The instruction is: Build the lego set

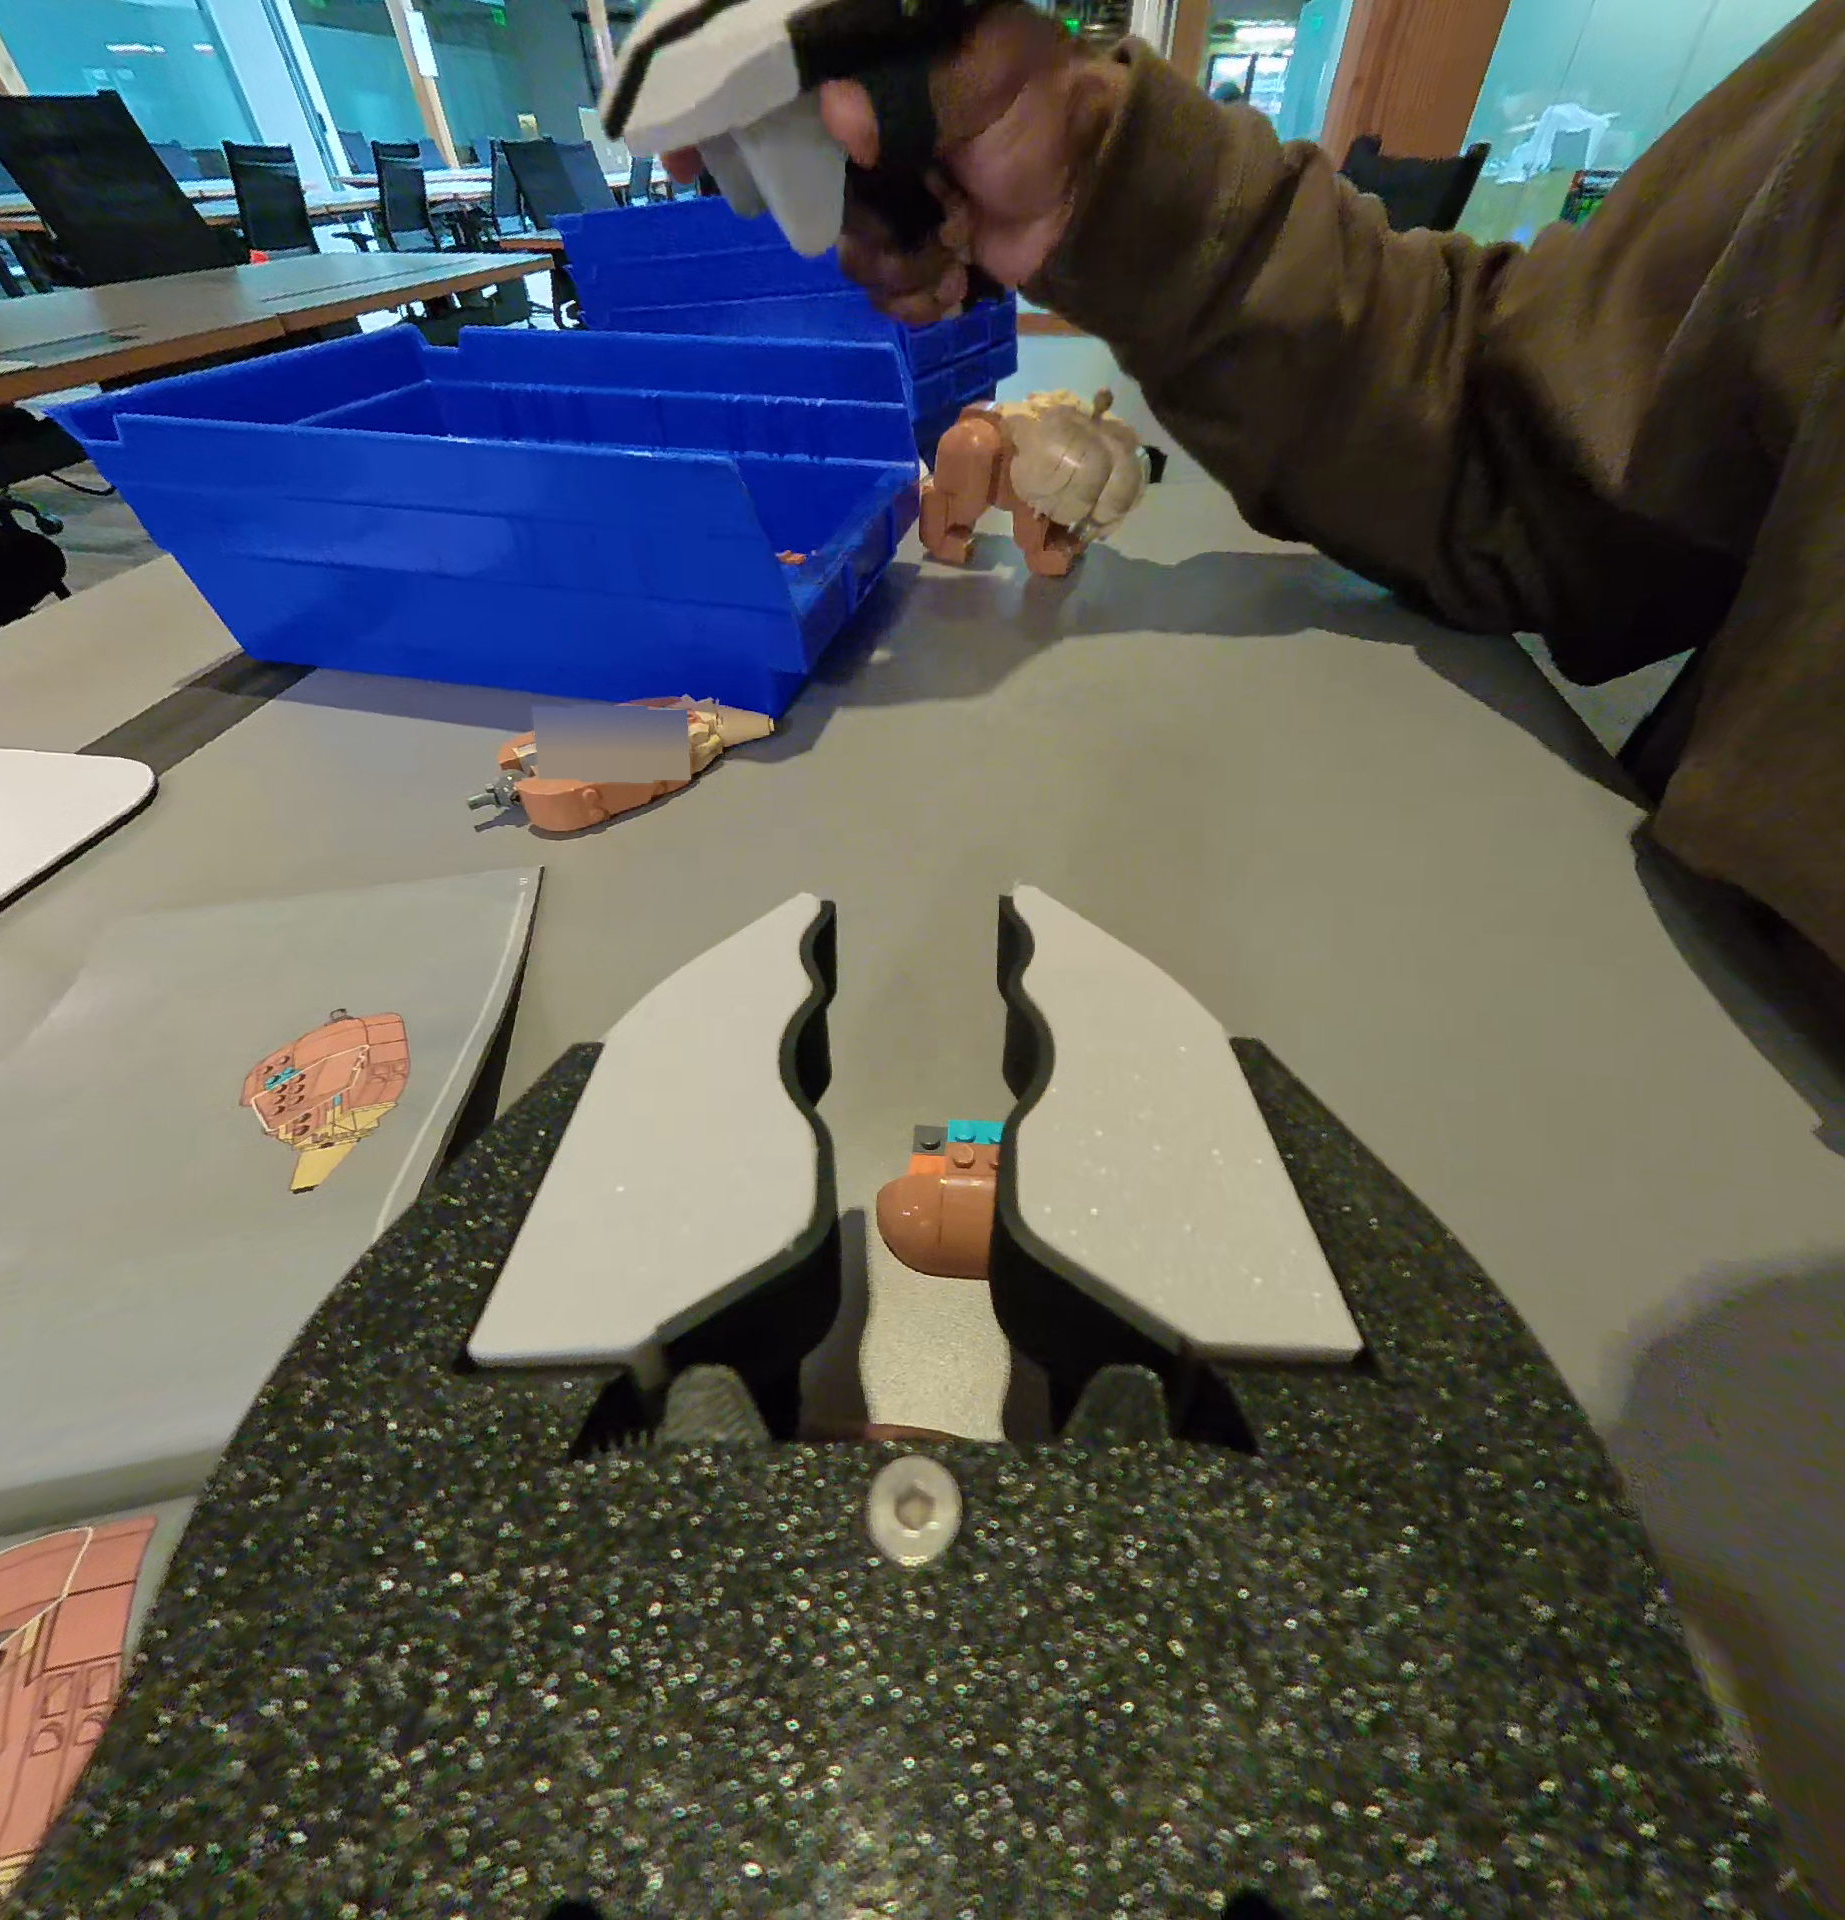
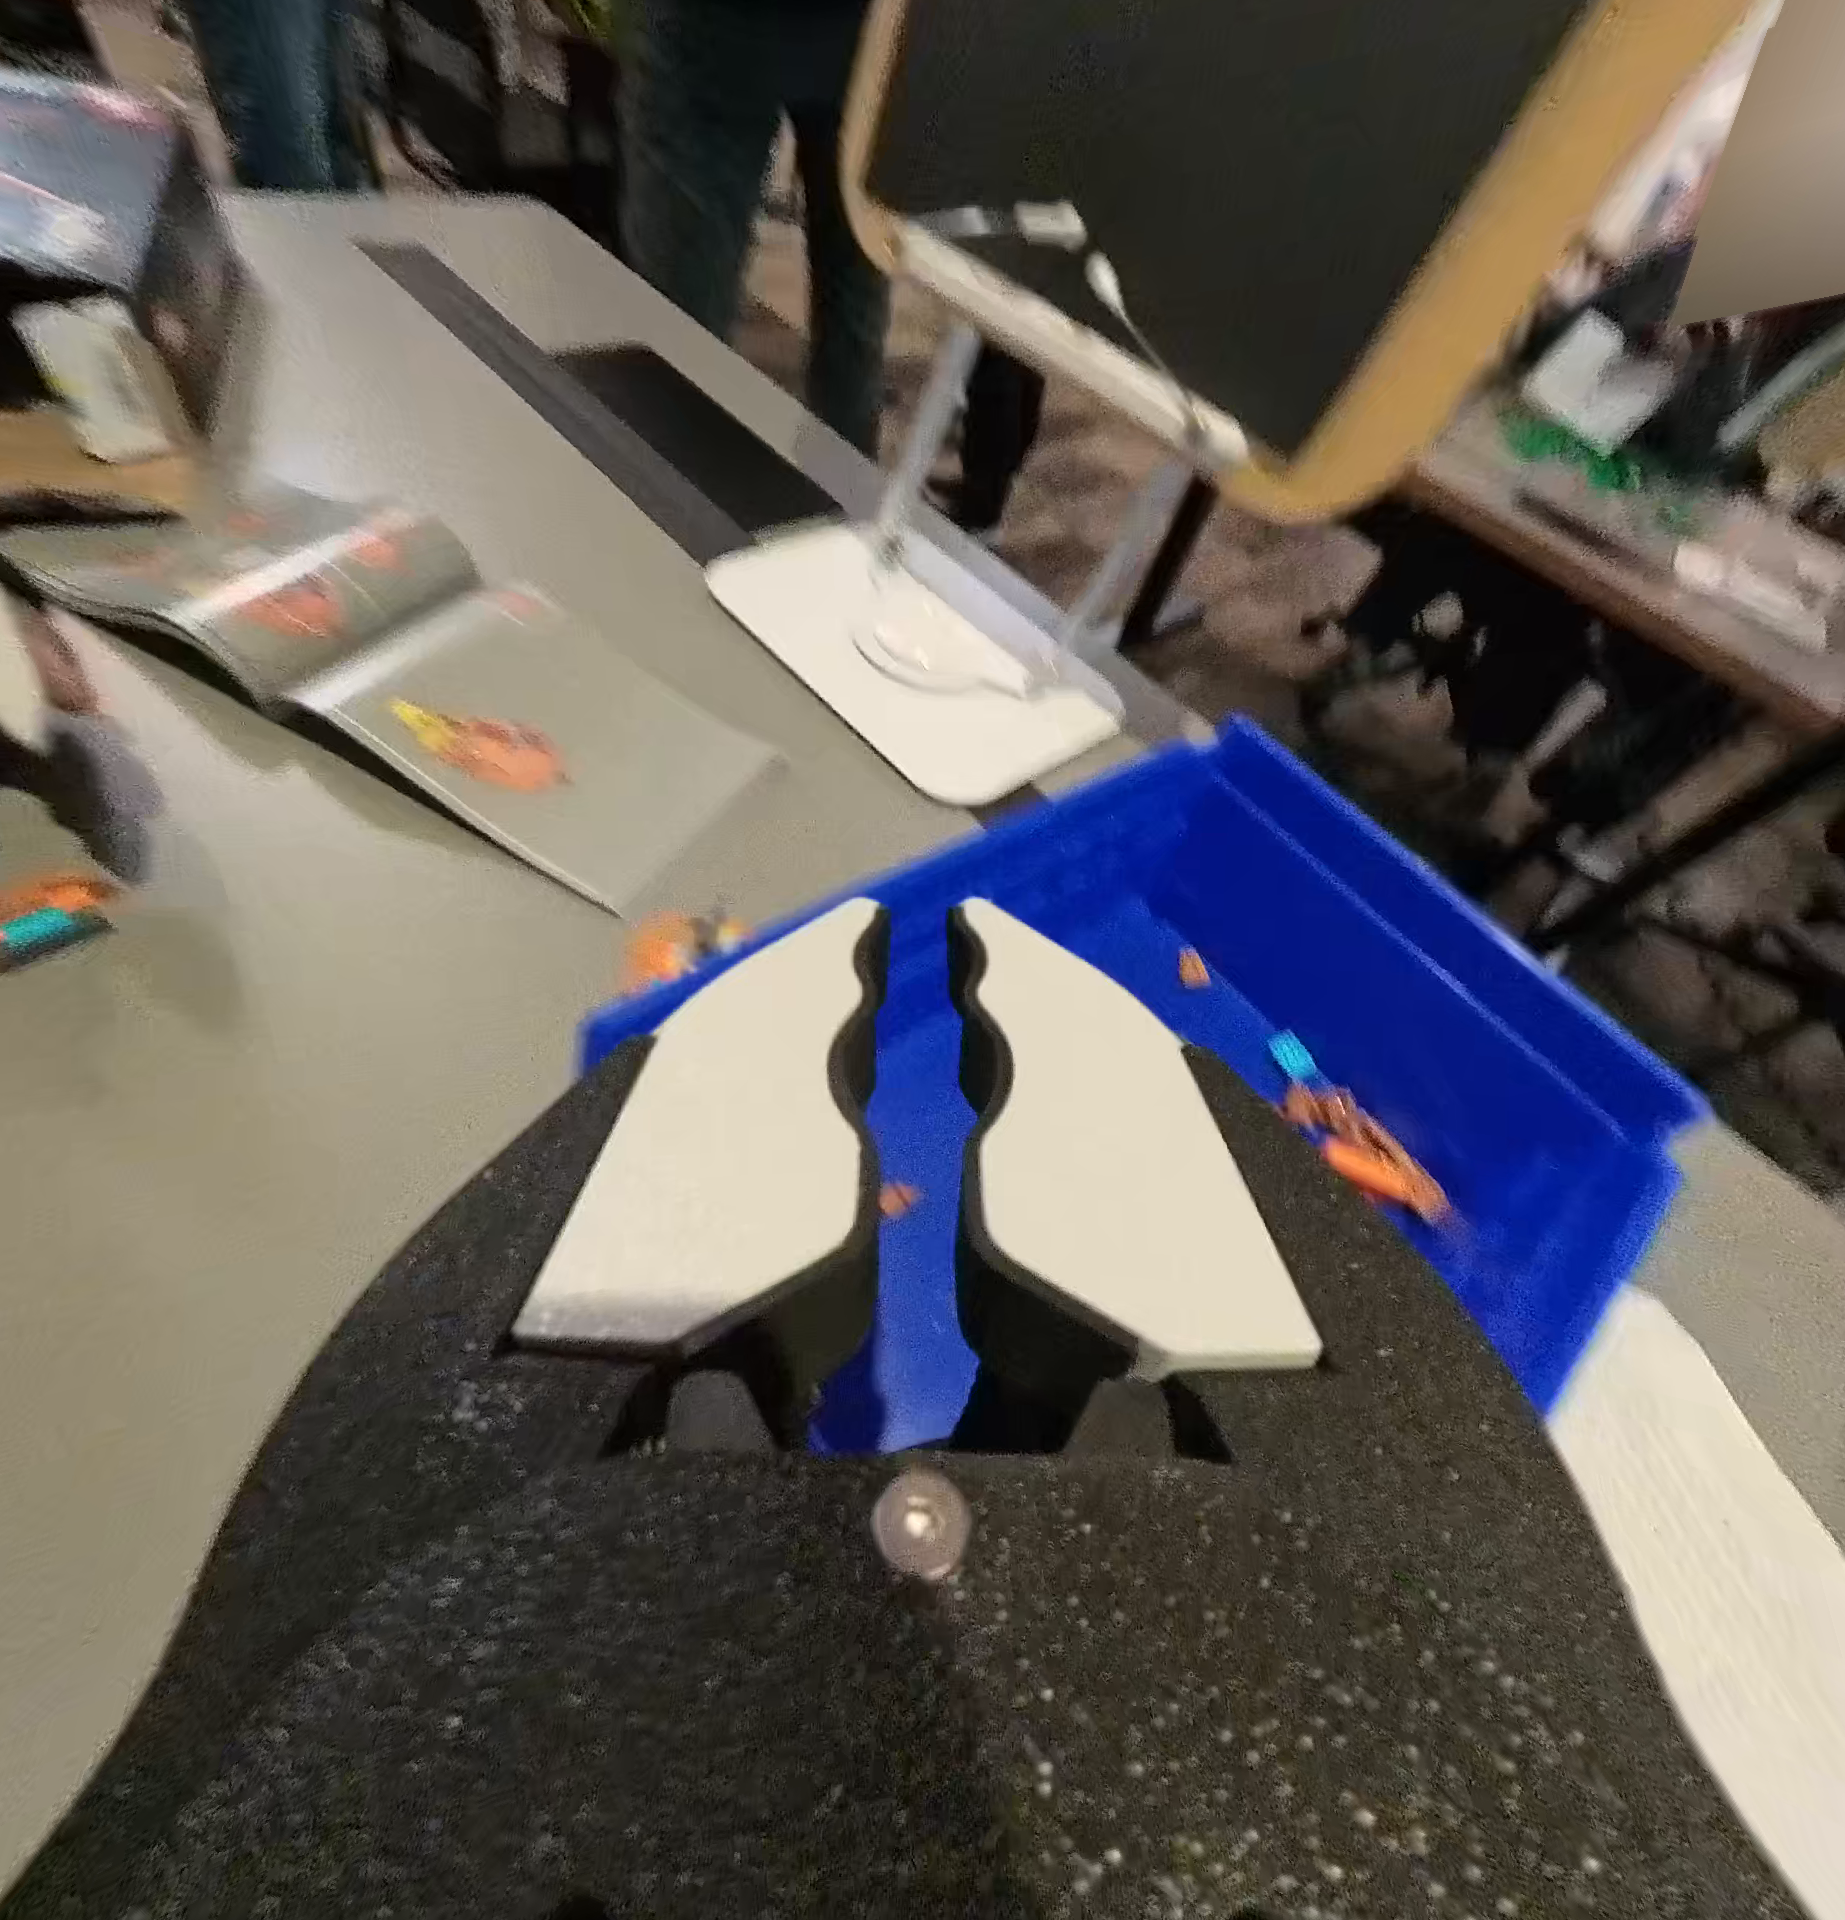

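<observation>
The left gripper (image 1: 916, 914) rests low over the grey table (image 1: 1261, 831), its jaws spread wide. A small brown lego piece (image 1: 944, 1210) with a teal top lies between them, against the right finger; whether it is gripped I cannot tell. At ten o'clock lies the open instruction booklet (image 1: 274, 1091), at eleven the blue bin (image 1: 502, 520). At one o'clock stands the half-built brown animal (image 1: 1032, 488). The right gripper (image 2: 918, 914) hangs above the bin, jaws parted narrowly, holding nothing; loose orange pieces (image 2: 1365, 1148) lie at two o'clock.
</observation>
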Available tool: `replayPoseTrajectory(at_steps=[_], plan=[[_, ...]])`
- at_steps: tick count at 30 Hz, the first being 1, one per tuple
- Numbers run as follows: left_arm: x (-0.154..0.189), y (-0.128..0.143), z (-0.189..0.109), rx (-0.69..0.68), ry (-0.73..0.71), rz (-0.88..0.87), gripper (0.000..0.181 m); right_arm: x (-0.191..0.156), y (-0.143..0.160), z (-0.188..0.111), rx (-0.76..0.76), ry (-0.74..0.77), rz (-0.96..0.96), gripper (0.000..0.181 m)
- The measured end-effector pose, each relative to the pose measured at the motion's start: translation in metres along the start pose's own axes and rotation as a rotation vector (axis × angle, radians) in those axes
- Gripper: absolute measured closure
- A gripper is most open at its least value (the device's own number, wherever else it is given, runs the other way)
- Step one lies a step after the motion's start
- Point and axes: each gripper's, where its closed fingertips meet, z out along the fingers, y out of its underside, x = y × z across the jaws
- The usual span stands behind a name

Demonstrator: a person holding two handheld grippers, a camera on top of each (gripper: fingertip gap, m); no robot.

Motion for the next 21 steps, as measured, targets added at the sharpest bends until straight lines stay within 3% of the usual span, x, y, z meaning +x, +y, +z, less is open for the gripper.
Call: replayPoseTrajectory(at_steps=[6, 14, 21], plan=[[-0.002, 0.000, -0.001, 0.002, -0.009, -0.006, 0.151, 0.041, 0.045, -0.006, -0.144, 0.041, 0.086, 0.169], [-0.003, 0.000, -0.001, 0.001, -0.012, -0.010, 0.151, 0.057, 0.060, -0.005, -0.272, 0.071, 0.032, 0.166], [-0.006, -0.001, -0.002, 0.009, -0.022, -0.017, 0.151, 0.070, 0.060, -0.006, -0.281, 0.090, 0.043, 0.164]])
